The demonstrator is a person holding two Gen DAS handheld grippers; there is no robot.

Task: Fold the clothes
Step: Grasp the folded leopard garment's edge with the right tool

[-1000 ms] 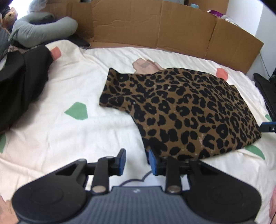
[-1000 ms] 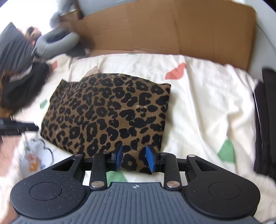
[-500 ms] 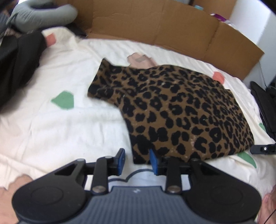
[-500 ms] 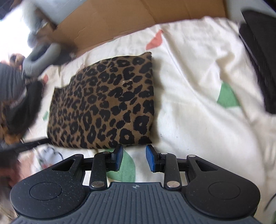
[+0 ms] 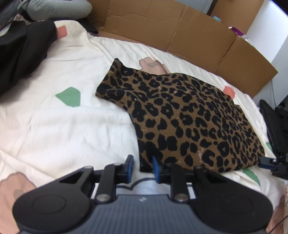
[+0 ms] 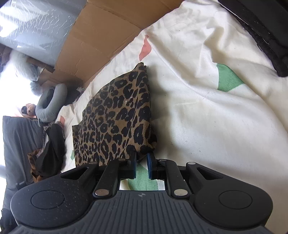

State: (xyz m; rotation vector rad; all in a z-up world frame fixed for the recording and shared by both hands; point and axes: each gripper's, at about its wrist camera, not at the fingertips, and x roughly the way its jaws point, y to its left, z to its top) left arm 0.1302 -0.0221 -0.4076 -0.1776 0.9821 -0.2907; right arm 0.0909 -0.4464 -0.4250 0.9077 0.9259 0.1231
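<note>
The leopard-print top (image 5: 189, 115) lies folded, brown with black spots, on the cream bedsheet (image 5: 59, 129). The left gripper (image 5: 143, 166) is closing around its near corner. The right gripper (image 6: 141, 162) is closing on the opposite corner, apparently pinching cloth already.

Top (image 5: 189, 118): flat on the bed (image 5: 72, 129), mid to right in the left wrist view.
Cardboard (image 5: 180, 30): standing behind the bed, along its far edge.
Pillow (image 5: 59, 8): far left corner, by the cardboard's end.
Dark clothes (image 5: 19, 52): heaped on the bed's left side, well apart from the top.
Left claw (image 5: 142, 164): at the top's near left corner.
Right claw (image 6: 141, 161): at its near right corner.
</note>
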